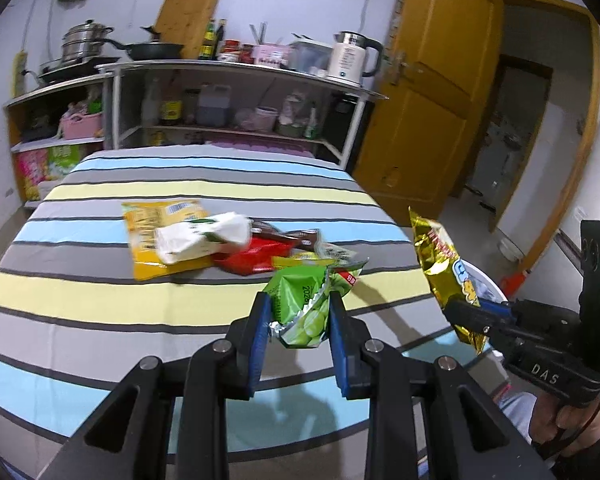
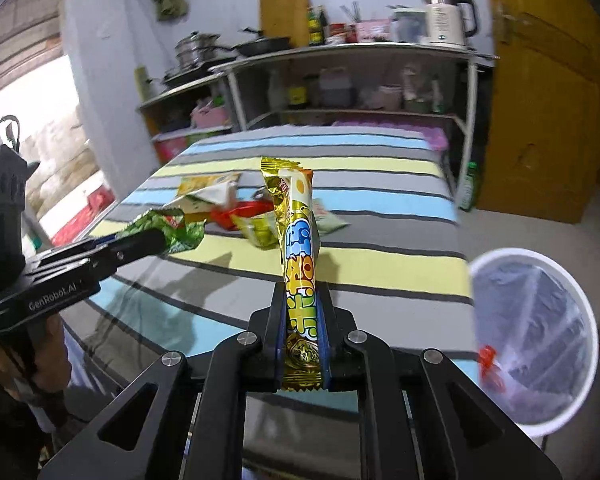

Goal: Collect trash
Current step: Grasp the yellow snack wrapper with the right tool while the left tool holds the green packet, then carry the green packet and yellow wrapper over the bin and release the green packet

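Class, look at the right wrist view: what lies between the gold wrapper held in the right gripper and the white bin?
Nothing: in the right wrist view, only bare striped tablecloth and the table's edge separate the gold wrapper in the right gripper from the white bin.

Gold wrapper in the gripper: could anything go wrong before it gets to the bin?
1. The right gripper pinches only the gold wrapper's bottom end; the tall rest may flop and miss the bin.
2. The green bag in the left gripper looks crumpled and might slip.

Two black handheld grippers (image 1: pixel 298 316) (image 2: pixel 302 320) with blue finger pads (image 1: pixel 260 340), silver pivot screws, triangular cut-outs, white lettering on the side bodies ("DAS", "GenRobot.AI"), thin black cable at nine o'clock.
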